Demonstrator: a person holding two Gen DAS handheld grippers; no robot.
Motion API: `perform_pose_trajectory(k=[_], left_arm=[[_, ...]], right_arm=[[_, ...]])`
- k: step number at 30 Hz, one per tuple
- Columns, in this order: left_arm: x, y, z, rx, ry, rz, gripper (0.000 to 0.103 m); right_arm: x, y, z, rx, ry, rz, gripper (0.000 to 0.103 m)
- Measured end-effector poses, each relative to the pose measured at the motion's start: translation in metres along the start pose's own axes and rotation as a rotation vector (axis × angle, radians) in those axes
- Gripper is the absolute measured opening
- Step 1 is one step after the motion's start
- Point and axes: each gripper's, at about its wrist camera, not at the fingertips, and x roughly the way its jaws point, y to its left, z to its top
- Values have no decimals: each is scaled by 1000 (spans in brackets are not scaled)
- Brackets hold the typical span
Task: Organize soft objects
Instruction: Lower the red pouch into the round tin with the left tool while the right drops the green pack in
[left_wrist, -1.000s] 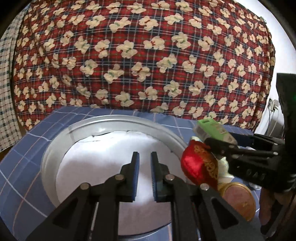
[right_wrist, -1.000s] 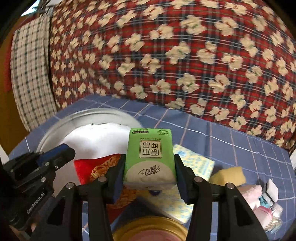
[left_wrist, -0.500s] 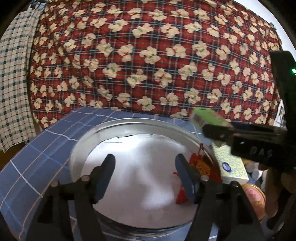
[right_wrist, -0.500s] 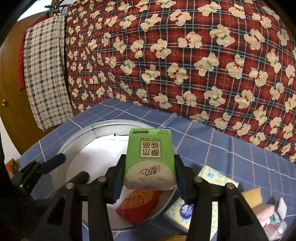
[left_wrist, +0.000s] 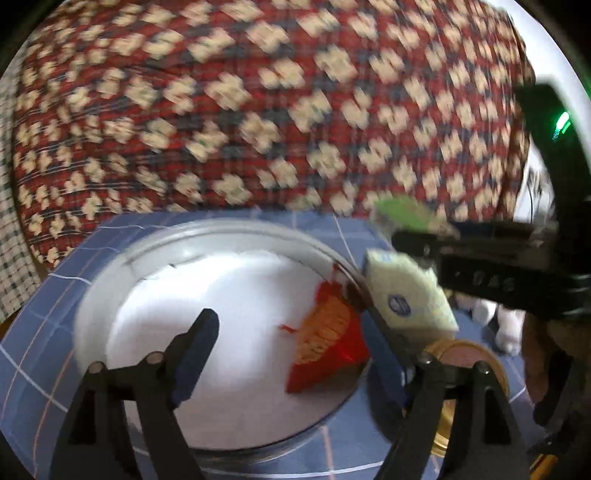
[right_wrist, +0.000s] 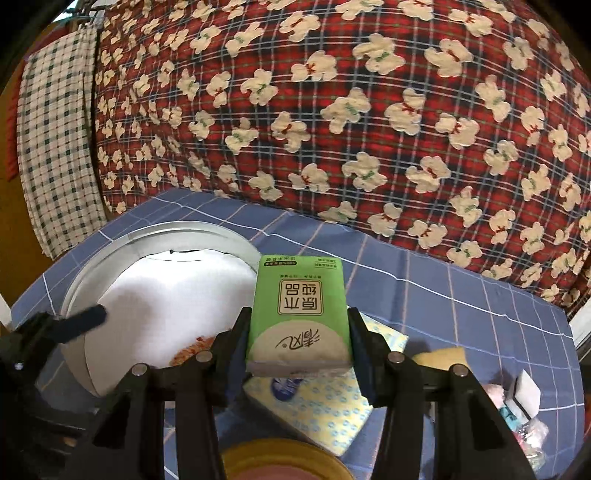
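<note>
Right tool (right_wrist: 298, 339) pinching a green tissue pack (right_wrist: 299, 314) across its narrow sides, both pads pressed on the wrapper, pack held upright-ish above the desk (right_wrist: 461, 295) with its printed face toward the camera. In the right wrist view the round metal basin (right_wrist: 92, 266) lies at about 9 o'clock of the pack, white lining inside; the pack is not yet over it. Left tool (left_wrist: 295, 332) spread, jaws have just been opening, nothing between the pads. It hangs over the basin; the red embroidered pouch (left_wrist: 325, 347) lies inside at roughly 3 o'clock of the bowl, against the wall, free of the tool. A yellow-patterned tissue pack (left_wrist: 406, 295) sits just outside the rim at 3 o'clock, and a round gold-rimmed tin (left_wrist: 476, 358) near it at 4 o'clock. Further right, in the right wrist view, a yellow sponge (right_wrist: 443, 356) and small pink and white soft items, too small to sort out. Handling judgement: green pack is light and squashy, film wrapper probably slick, so a side pinch at mid-body as now should hold, though hard squeezing will dent it. No fragility; a low release into the basin should do. Left view is motion-blurred, so fine contact there is uncertain.
</note>
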Motion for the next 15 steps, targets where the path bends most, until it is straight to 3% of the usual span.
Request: perform_pose_trajectory(k=[3, 6, 10, 15], left_arm=[[18, -6, 4, -7, 74, -19, 81], [32, -7, 8, -30, 136, -46, 74], [47, -4, 6, -46, 211, -55, 20], [53, 5, 8, -6, 241, 37, 19]], right_arm=[[-6, -4, -2, 2, -22, -4, 52], [-9, -5, -3, 3, -39, 8, 52], [-12, -6, -3, -1, -56, 19, 52], [-10, -5, 2, -7, -48, 30, 52]])
